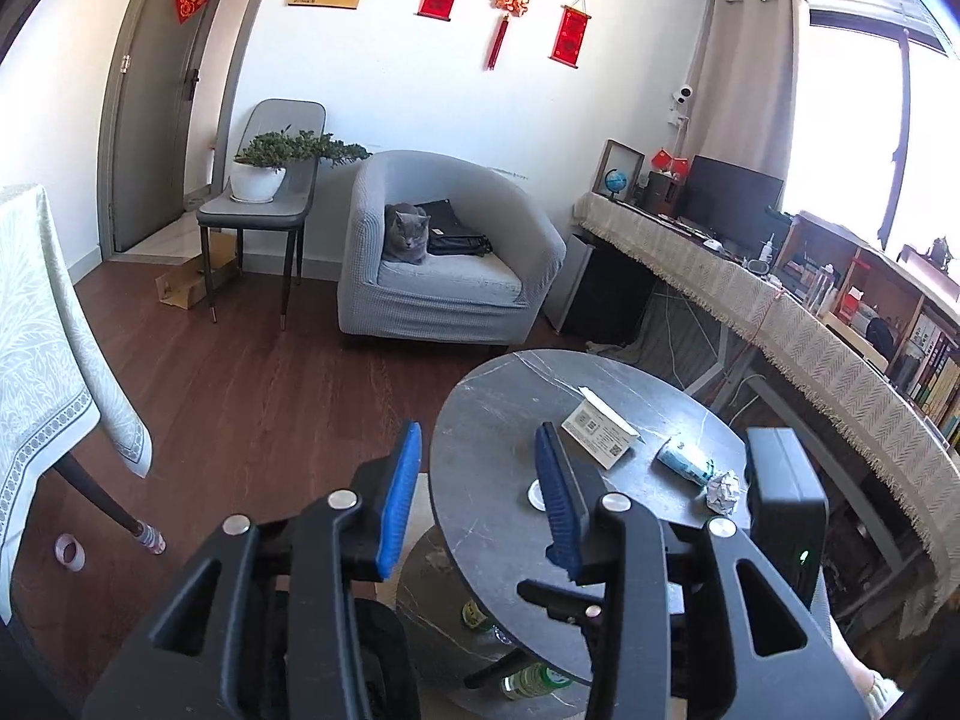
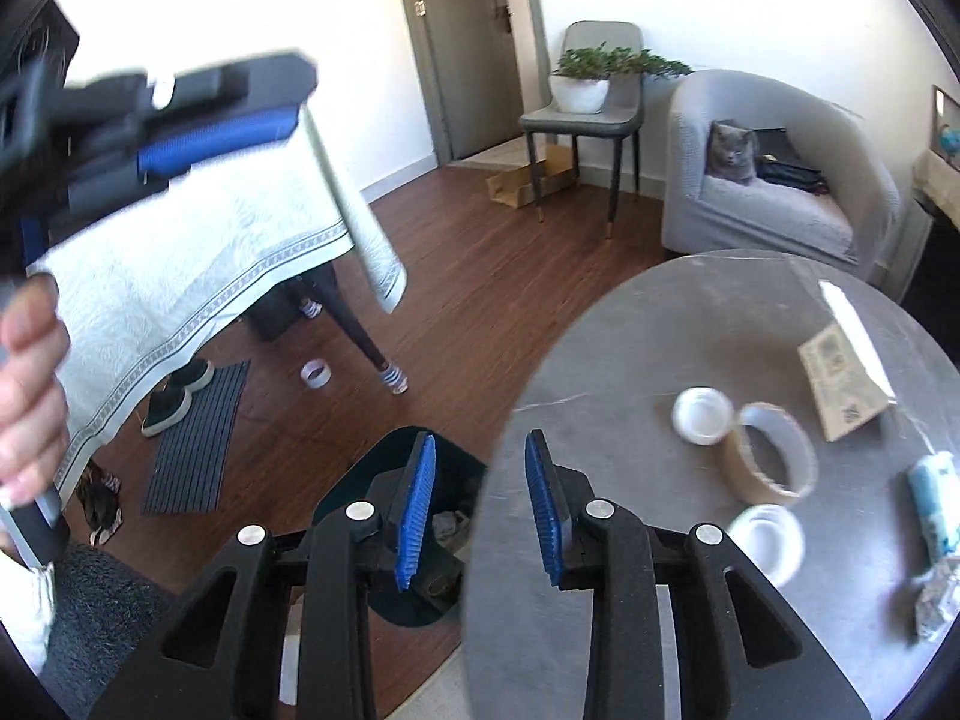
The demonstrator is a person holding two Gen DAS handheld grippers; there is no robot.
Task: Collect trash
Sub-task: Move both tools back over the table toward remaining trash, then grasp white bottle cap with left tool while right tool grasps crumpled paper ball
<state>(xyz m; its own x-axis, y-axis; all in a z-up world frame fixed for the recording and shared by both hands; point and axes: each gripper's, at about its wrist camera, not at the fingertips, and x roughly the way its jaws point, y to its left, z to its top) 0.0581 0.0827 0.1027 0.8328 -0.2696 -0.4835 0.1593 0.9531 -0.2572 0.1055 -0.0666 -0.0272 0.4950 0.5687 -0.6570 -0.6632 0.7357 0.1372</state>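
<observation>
A round dark stone table (image 1: 498,420) holds a crumpled paper ball (image 1: 724,491), a blue-white wrapper (image 1: 684,461) and a folded white card (image 1: 600,429). My left gripper (image 1: 477,441) is open and empty over the table's left edge. My right gripper (image 2: 480,450) is open and empty above the table edge (image 2: 600,324). A black-lined trash bin (image 2: 444,522) stands on the floor below it. The right wrist view also shows a tape roll (image 2: 771,453), two white lids (image 2: 702,414), the card (image 2: 843,387), the wrapper (image 2: 933,504) and the paper ball (image 2: 936,597).
A grey armchair (image 1: 444,252) with a cat (image 1: 407,234) stands at the back. A chair with a potted plant (image 1: 264,174) is beside it. A cloth-covered table (image 2: 180,252) is left, shoes (image 2: 177,396) and a mat beneath. A long desk (image 1: 750,294) runs right.
</observation>
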